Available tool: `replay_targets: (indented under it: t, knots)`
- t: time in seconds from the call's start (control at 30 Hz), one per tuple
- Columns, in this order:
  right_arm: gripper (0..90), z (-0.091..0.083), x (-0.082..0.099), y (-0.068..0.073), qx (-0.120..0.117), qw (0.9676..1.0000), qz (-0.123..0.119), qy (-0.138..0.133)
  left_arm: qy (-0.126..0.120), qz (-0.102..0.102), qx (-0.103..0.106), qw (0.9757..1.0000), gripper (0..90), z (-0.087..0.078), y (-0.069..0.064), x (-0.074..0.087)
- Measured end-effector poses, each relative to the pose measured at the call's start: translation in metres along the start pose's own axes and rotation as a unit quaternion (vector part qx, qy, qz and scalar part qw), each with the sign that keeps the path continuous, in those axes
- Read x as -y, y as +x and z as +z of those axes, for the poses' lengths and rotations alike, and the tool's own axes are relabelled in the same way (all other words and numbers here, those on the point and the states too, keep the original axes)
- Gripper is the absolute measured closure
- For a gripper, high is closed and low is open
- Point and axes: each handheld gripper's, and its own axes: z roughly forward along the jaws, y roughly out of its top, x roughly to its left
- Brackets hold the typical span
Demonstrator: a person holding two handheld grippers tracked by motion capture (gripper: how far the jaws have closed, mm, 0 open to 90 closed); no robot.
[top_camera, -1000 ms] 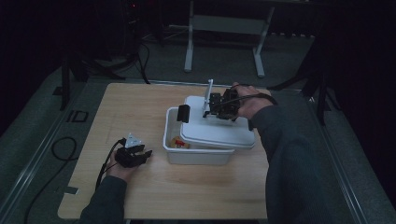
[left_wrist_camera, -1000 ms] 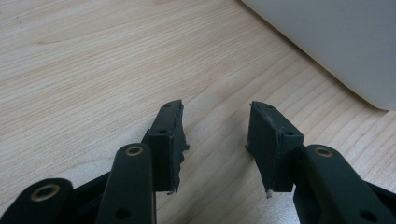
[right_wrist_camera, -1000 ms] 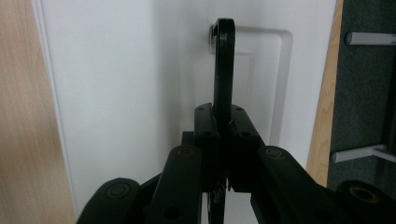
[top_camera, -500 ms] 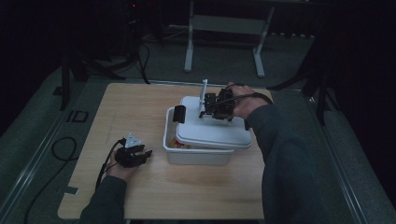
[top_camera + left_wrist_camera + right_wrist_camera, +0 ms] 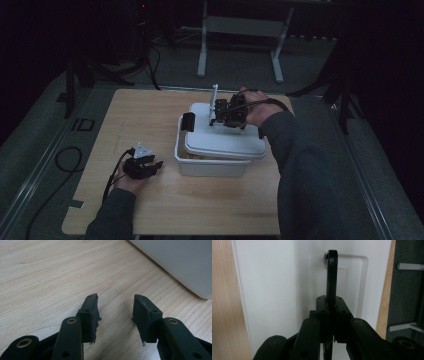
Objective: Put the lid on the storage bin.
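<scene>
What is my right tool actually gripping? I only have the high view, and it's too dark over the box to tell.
Observer: The right tool is shut on the thin black handle that stands up from the white lid. Its pads press on the handle from both sides.
Operator: And is the left tool carrying anything?
Observer: No. The left tool is open with nothing between its pads, just bare wooden table under it.
Operator: Is it touching the box?
Observer: No. The box shows as a white wall ahead and off to one side, with a strip of table between it and the tips.
</scene>
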Motion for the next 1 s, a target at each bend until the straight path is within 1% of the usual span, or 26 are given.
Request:
replay_targets:
  t: [0.3,0.33,0.5,0.6,0.7,0.93,1.0]
  knots:
    - [84.7,0.004,-0.007,0.002,-0.001,1.0000,-0.006,-0.001,0.001,0.003,-0.001,1.0000,55.7,0.000,0.000,0.000]
    - [84.6,0.004,-0.007,0.002,-0.002,1.0000,-0.004,0.000,0.001,0.003,-0.001,1.0000,55.7,0.000,0.000,0.000]
    - [84.7,0.006,-0.010,0.002,-0.001,0.9999,-0.008,-0.007,0.001,0.003,-0.001,1.0000,55.7,0.000,0.000,0.000]
    - [84.7,0.006,-0.011,0.002,-0.003,1.0000,-0.006,-0.006,0.001,0.003,-0.002,1.0000,55.7,0.000,-0.001,0.000]
    - [84.7,0.009,-0.015,0.004,-0.006,0.9999,-0.008,-0.006,0.001,0.003,-0.002,1.0000,55.6,0.000,-0.001,0.000]
    - [84.7,0.012,-0.019,0.004,-0.006,0.9999,-0.014,-0.006,0.001,0.004,-0.002,1.0000,55.6,0.000,-0.001,0.000]
    - [84.6,0.012,-0.020,0.005,-0.007,0.9999,-0.012,-0.004,0.001,0.004,-0.002,1.0000,55.6,0.000,-0.001,0.000]
